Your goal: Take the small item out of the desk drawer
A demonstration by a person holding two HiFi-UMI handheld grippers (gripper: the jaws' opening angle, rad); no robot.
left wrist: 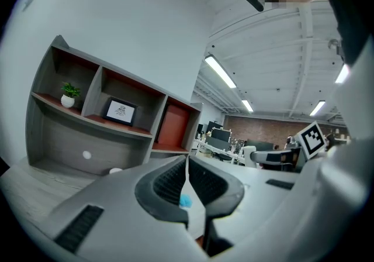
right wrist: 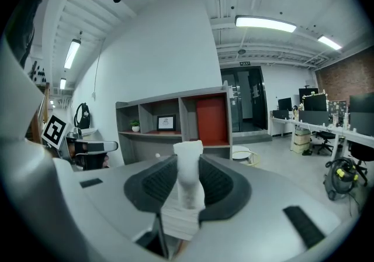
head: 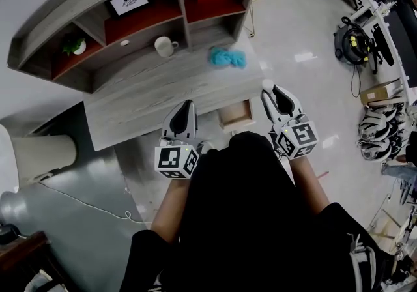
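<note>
The grey desk (head: 150,98) has a small wooden drawer (head: 236,125) pulled open at its front edge, between my two grippers. My right gripper (head: 268,90) is raised just right of the drawer and is shut on a small white item (right wrist: 189,176). The item stands up between the jaws and pokes out past the tips (head: 267,83). My left gripper (head: 188,104) hovers over the desk's front edge left of the drawer. Its jaws (left wrist: 187,164) are shut with nothing between them. The inside of the drawer looks bare.
A blue cloth (head: 227,57) lies on the desk near its right end, and a white mug (head: 165,45) stands further back. The shelf unit (head: 130,20) holds a small plant (head: 76,45) and a framed picture (head: 128,1). On the floor at right stand a vacuum (head: 352,41) and boxes.
</note>
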